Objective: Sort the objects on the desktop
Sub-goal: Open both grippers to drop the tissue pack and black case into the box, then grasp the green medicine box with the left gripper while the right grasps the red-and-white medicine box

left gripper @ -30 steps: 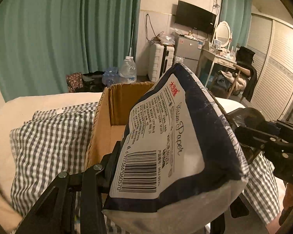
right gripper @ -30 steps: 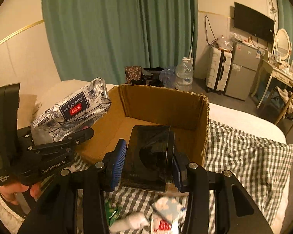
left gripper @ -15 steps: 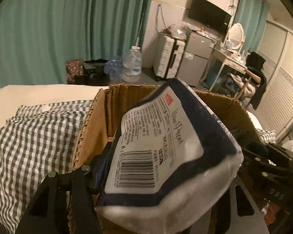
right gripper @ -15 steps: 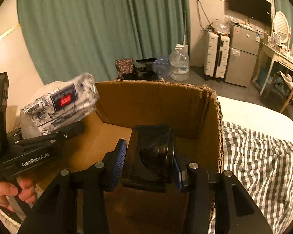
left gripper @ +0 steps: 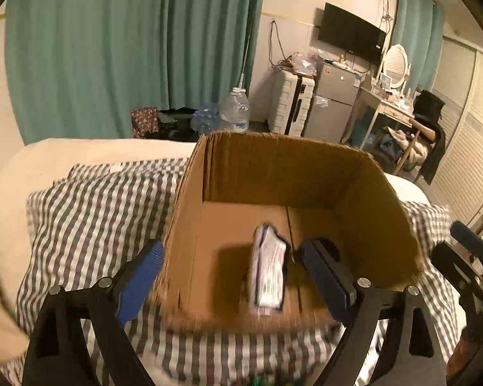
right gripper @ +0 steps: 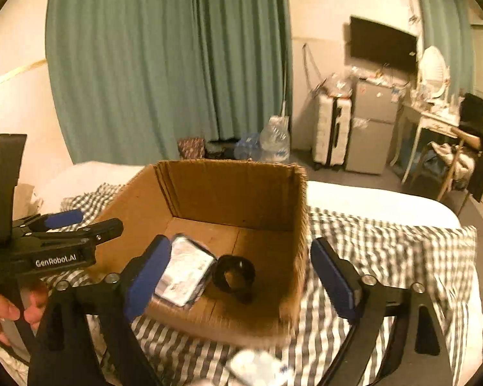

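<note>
- Hovering above the cardboard box point(left gripper: 273, 173), the left gripper point(left gripper: 232, 267) has its blue-padded jaws spread wide with nothing between them.
- The right gripper point(right gripper: 241, 267) is likewise spread wide and empty, positioned over the near wall of the same box.
- The tissue pack point(left gripper: 269, 276) lies inside the box on the floor panel, toward the near left side. In the left wrist view it appears tipped on edge and blurred; in the right wrist view it reads as leaning or lying flat, so its exact attitude cannot be determined.
- The black holder point(right gripper: 235, 273) sits on the box floor just beside the tissue pack, on its right. Contact between the two cannot be confirmed.
- Judgement: both items are inside the box because it serves as the collection container for sorting; the wide jaws are consistent with a release over it.
- The box is open-topped, with tall back and side walls. The far half of the floor is bare and offers room for further items.
- The box rests on a checked cloth point(left gripper: 90, 212) covering the bed.
- A pale packet point(right gripper: 257, 366), blurred, lies on the cloth in front of the box, near the right gripper. Judgement: this is a candidate for the next pick.
- Caution: clear the near box rim when lifting either gripper away, as the jaws flank or overhang it.
</note>
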`<act>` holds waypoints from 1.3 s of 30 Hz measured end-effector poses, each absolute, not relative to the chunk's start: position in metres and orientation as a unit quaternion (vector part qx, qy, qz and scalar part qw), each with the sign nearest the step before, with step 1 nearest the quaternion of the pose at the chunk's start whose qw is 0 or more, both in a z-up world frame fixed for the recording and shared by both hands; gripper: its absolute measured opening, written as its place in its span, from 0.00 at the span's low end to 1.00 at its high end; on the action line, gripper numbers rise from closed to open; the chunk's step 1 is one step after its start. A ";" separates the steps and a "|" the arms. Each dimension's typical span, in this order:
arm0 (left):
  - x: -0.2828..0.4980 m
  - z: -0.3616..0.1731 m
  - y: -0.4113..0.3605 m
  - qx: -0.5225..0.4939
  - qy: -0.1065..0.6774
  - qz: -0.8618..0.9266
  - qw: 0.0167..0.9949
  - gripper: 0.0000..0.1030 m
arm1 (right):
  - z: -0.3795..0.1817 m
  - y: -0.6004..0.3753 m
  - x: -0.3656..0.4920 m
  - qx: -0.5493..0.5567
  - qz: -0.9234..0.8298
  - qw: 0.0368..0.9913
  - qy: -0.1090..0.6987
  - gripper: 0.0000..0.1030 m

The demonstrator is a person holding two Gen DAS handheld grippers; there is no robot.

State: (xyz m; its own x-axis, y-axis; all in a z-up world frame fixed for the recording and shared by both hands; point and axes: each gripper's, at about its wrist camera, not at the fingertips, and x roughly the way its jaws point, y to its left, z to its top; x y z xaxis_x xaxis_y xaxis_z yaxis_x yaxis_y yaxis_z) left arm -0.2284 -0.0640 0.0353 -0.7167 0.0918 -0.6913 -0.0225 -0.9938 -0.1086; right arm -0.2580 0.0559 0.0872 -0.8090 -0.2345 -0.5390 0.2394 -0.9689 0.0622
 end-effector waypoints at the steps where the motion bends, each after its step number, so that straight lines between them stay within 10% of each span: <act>1: -0.221 0.038 -0.063 -0.376 -0.044 0.925 0.033 0.89 | 0.087 0.058 -0.249 0.283 -0.951 0.123 -0.001 0.90; 39: -0.067 -0.064 -0.102 -0.415 -0.027 0.909 0.029 1.00 | -0.033 0.029 -0.090 0.441 -0.884 0.156 -0.011 0.95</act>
